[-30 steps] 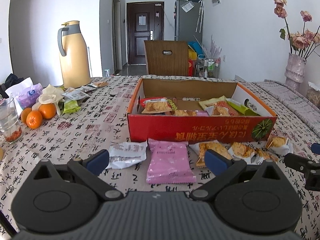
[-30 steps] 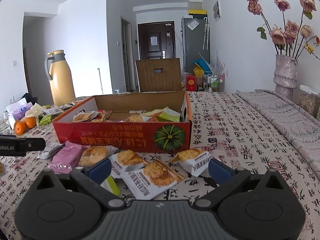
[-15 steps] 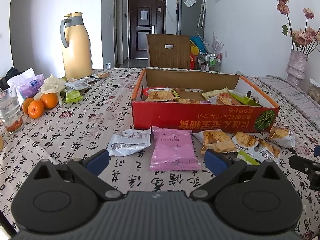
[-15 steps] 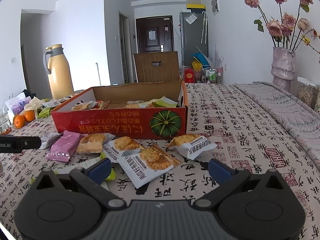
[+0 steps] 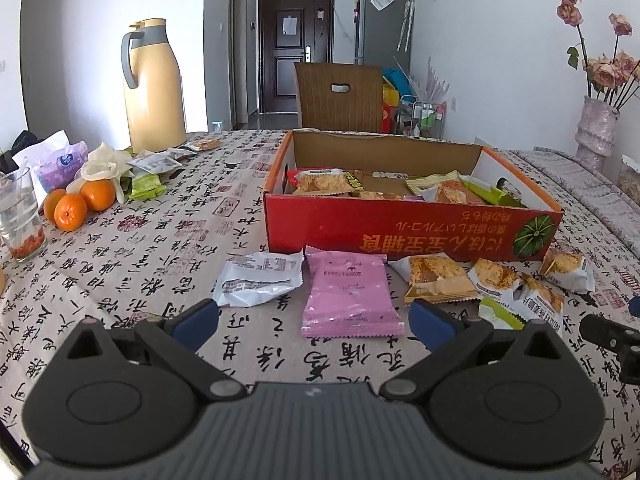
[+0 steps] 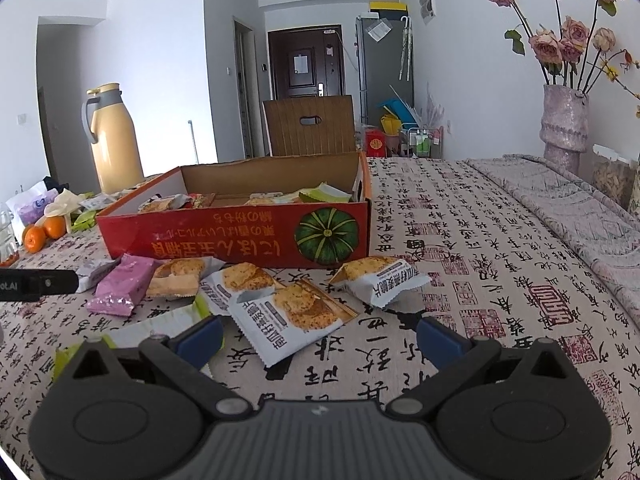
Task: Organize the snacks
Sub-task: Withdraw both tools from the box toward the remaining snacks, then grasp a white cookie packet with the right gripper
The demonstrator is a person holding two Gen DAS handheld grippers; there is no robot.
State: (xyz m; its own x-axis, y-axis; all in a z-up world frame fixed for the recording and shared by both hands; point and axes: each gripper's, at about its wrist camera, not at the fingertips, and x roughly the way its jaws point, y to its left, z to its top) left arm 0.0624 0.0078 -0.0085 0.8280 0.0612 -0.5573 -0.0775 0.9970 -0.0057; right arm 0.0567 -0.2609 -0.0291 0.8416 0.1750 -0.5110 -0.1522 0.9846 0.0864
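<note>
Both grippers have pulled back a bit from the red box (image 5: 412,236), so more tablecloth shows in front now; the left gripper (image 5: 314,318) and right gripper (image 6: 320,338) are both spread wide with nothing in them. That pink packet (image 5: 350,298) lying flat just in front of the box looks light, soft and crinkly, probably a bit slippery, so I'd pinch it by a sealed edge rather than squash the middle.
</note>
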